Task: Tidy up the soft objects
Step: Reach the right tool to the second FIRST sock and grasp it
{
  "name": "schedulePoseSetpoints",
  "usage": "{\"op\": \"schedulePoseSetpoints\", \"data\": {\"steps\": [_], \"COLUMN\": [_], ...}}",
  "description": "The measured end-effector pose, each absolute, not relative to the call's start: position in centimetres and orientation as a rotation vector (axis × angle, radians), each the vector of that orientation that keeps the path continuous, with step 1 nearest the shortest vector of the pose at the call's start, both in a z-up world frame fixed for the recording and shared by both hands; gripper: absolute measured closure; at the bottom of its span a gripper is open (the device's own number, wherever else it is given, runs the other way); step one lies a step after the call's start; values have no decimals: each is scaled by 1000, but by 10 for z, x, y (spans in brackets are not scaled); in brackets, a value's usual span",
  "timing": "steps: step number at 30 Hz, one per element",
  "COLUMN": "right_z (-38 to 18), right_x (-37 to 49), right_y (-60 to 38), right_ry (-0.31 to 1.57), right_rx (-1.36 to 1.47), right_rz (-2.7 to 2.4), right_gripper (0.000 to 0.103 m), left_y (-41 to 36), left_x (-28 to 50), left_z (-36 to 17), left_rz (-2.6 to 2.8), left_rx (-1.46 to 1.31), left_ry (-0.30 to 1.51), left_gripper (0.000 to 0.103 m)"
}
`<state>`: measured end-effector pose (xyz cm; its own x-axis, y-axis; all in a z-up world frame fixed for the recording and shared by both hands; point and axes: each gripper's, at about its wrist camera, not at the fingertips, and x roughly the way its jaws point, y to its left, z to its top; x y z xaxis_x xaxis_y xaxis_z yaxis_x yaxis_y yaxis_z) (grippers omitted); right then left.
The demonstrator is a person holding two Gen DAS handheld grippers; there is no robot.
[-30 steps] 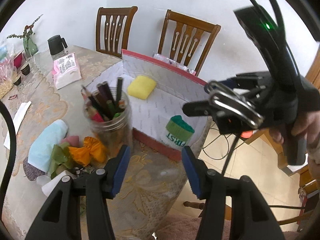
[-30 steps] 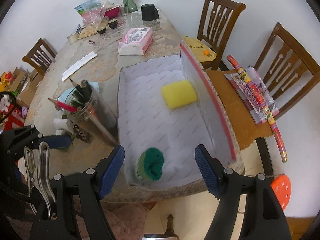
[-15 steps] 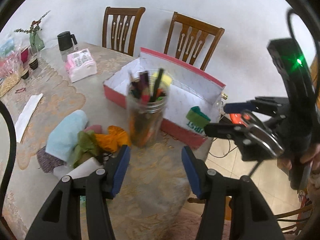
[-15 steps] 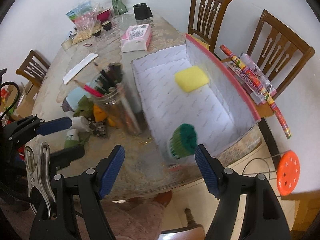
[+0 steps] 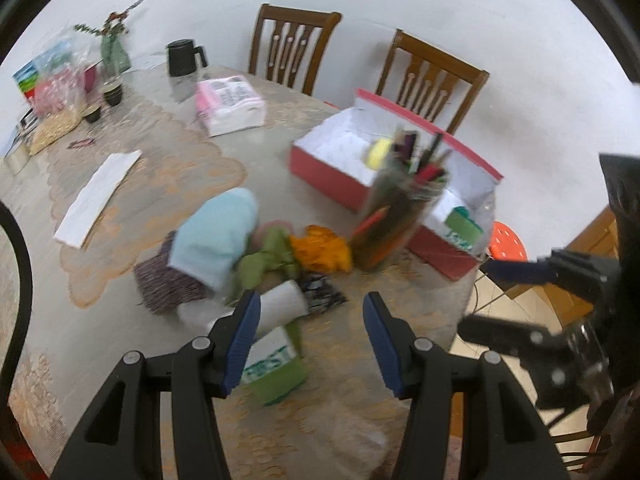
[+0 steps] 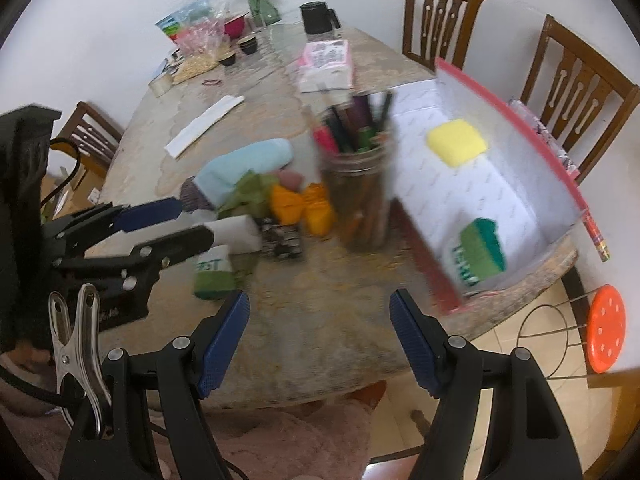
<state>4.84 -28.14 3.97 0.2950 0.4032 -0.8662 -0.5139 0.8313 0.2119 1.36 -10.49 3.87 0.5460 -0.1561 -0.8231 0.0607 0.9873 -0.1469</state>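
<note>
A heap of soft things lies mid-table: a light blue mitt [image 5: 216, 236] [image 6: 240, 168], a purple knit piece [image 5: 168, 284], green cloth [image 5: 268, 260], orange cloth [image 5: 320, 248] [image 6: 300, 204], a white roll [image 5: 280, 304] and a green sponge [image 5: 276, 368] [image 6: 214, 272]. My left gripper [image 5: 312, 340] [image 6: 196, 220] hangs open just above the near side of the heap, holding nothing. My right gripper [image 6: 318, 340] [image 5: 504, 300] stands open and empty over the table's front edge. The red box [image 5: 332, 180] [image 6: 440, 192] holds a yellow sponge [image 6: 456, 142] and a green scrub sponge [image 6: 480, 252].
A glass jar of pencils [image 5: 400, 220] [image 6: 356, 200] stands between heap and box. Farther back lie a pink tissue pack [image 5: 228, 104], a black mug [image 5: 182, 58] and a white paper strip [image 5: 98, 196]. Wooden chairs line the far side; an orange stool [image 6: 606, 328] stands off the table.
Both grippers have swung left, away from the box and toward the heap. The jar and heap now sit ahead of them. Neither gripper's jaws have changed.
</note>
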Motion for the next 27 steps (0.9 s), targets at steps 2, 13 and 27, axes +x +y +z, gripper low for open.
{"op": "schedulePoseSetpoints", "data": {"steps": [2,13,27], "right_z": [35,15,-17], "right_x": [44,33,20], "right_y": [-272,-225,-170], "right_ry": [1129,1182,1245], "right_rx": [-104,-65,-121], "right_rz": [626,668,695], "right_gripper": [28,28,37], "left_y": [-93,-34,8], "left_x": [12,16,54], "left_z": [37,25,-20], "left_rz": [-109,-6,63], "left_rx": [-119,-167,-217], "left_ry": [988,1003,1089], "left_gripper": [47,47,47]}}
